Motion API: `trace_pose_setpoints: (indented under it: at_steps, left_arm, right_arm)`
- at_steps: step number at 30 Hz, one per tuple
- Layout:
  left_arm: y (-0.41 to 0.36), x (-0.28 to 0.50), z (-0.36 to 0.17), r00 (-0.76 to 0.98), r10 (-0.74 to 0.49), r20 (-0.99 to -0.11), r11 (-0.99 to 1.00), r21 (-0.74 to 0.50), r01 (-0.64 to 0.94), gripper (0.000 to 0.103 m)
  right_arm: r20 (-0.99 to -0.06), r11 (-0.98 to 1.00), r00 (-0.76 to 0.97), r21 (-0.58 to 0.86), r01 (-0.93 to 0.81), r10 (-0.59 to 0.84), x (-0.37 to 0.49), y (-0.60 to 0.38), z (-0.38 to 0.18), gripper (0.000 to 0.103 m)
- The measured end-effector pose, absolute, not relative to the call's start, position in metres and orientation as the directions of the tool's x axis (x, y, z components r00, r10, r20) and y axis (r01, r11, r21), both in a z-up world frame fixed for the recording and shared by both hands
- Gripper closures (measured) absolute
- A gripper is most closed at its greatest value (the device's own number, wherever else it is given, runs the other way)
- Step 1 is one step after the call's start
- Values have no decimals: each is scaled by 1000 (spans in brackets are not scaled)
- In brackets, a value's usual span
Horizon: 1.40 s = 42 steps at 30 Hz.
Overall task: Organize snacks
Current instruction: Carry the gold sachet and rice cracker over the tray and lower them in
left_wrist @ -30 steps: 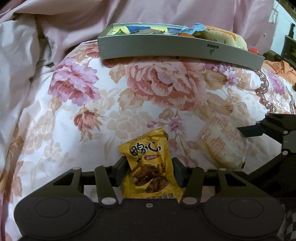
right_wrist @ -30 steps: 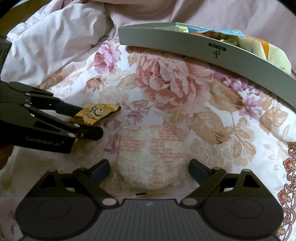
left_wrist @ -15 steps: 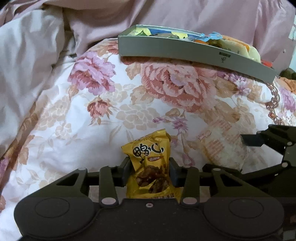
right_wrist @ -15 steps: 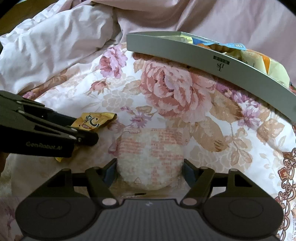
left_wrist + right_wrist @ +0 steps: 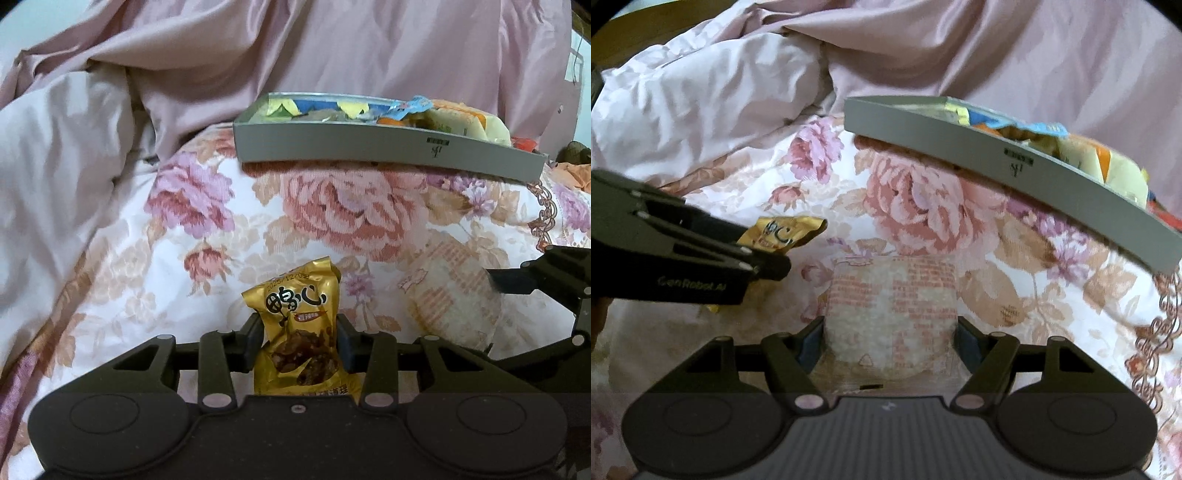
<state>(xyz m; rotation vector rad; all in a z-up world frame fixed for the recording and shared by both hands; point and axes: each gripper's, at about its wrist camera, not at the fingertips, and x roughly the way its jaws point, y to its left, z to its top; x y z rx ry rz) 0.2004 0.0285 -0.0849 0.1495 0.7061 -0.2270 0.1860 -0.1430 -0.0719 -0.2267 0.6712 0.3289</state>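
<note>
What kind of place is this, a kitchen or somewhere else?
Most likely a bedroom, on a bed: a floral-patterned quilt covers the soft surface, rumpled pink bedding lies behind, and the grey rectangular snack tray rests on the quilt.
</note>
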Motion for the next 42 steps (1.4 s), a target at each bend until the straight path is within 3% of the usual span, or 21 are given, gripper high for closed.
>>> trace_pose_setpoints:
  at_steps: [9, 42]
  left_arm:
    - [27, 198, -78, 778, -160, -607, 965, 69, 252, 60]
    - [40, 197, -59, 864, -101, -494, 987, 60, 149, 60]
  right_arm:
    - [-563, 907, 796, -183, -380, 221, 177, -136, -68, 28]
    - [-403, 914, 885, -220, -340, 232, 170, -139, -53, 28]
